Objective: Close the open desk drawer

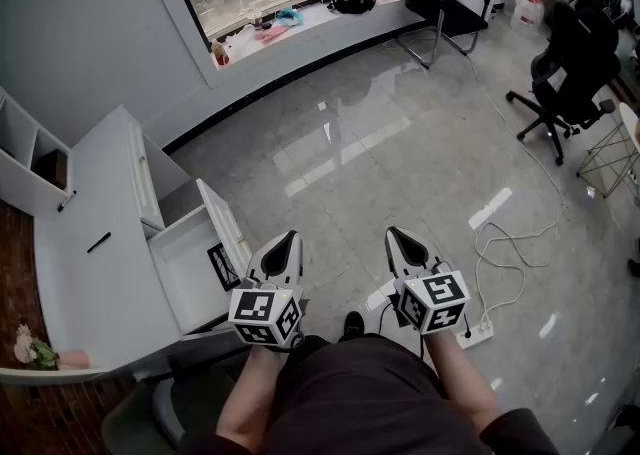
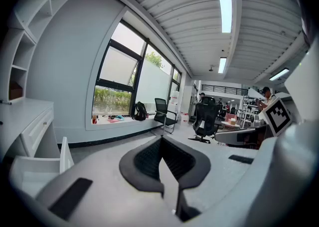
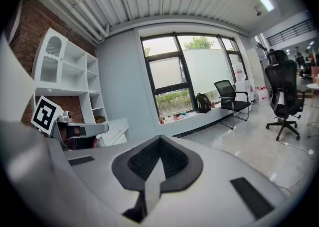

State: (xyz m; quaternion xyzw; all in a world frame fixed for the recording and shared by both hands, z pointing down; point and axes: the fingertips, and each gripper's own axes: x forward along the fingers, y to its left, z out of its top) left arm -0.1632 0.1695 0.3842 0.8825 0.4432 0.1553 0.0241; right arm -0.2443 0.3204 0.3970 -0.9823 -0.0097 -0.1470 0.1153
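A white desk [image 1: 95, 273] runs along the left wall. Its drawer [image 1: 188, 261] stands pulled out toward the room, empty inside, with the white front panel [image 1: 224, 226] at its right end. In the left gripper view the drawer [image 2: 30, 168] shows at the lower left. My left gripper [image 1: 288, 240] hovers just right of the drawer front, jaws shut with nothing in them. My right gripper [image 1: 397, 237] sits further right over the floor, also shut and holding nothing. Both point away from me.
A black pen [image 1: 98, 242] lies on the desk top. White shelves [image 1: 30, 158] stand at the back left. A power strip [image 1: 474, 331] and white cable [image 1: 515, 238] lie on the floor to the right. Office chairs [image 1: 572, 63] stand further off.
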